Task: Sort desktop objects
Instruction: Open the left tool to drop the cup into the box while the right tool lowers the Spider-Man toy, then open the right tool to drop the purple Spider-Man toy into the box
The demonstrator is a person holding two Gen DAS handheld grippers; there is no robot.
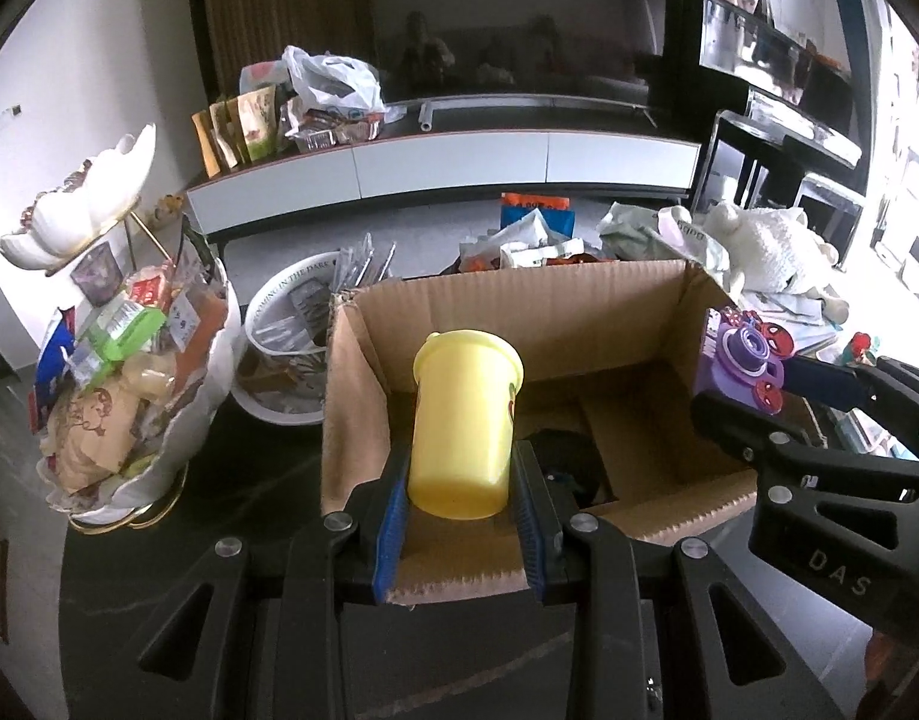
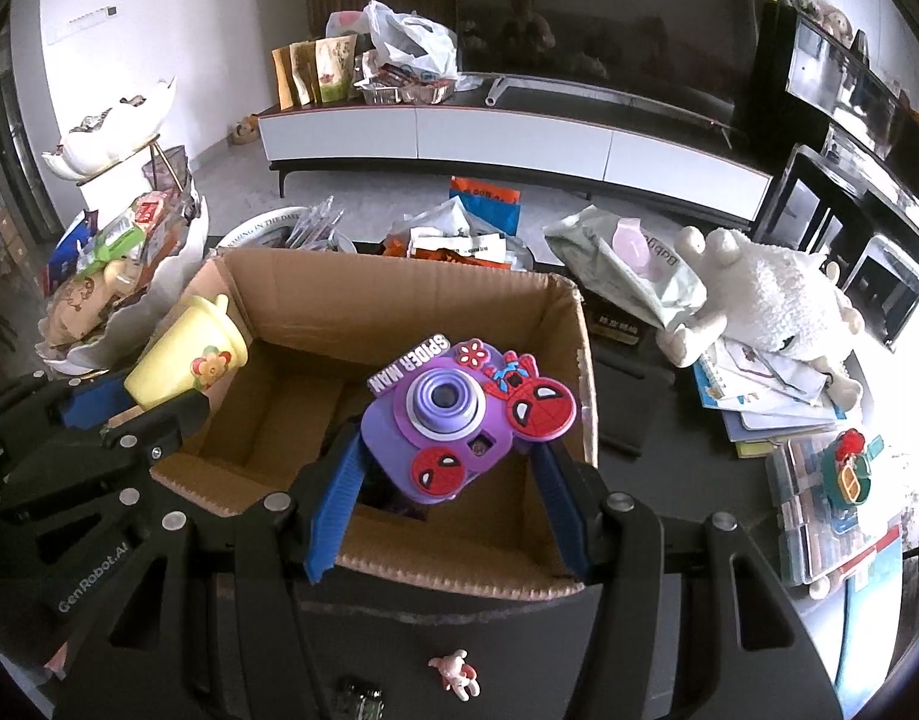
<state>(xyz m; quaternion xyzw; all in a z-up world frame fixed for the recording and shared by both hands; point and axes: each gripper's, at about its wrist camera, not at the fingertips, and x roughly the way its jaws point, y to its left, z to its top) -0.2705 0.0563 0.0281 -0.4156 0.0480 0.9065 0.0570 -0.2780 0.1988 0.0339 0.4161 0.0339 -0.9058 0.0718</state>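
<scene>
My left gripper [image 1: 459,480] is shut on a yellow plastic cup [image 1: 464,420] and holds it over the left part of an open cardboard box [image 1: 639,312]. The cup also shows in the right wrist view [image 2: 186,360], tilted, with a flower sticker. My right gripper [image 2: 450,474] is shut on a purple Spider-Man toy camera [image 2: 453,426] and holds it over the box [image 2: 399,294], toward its right side. In the left wrist view the camera [image 1: 744,360] sits at the box's right wall. A dark object lies on the box floor.
A white shell-shaped stand full of snack packets [image 1: 129,372] stands left of the box. A white bowl [image 1: 279,330] with packets is behind it. A white plush toy [image 2: 771,294], books and a plastic case [image 2: 819,510] lie right. A small pink figure [image 2: 456,672] lies near me.
</scene>
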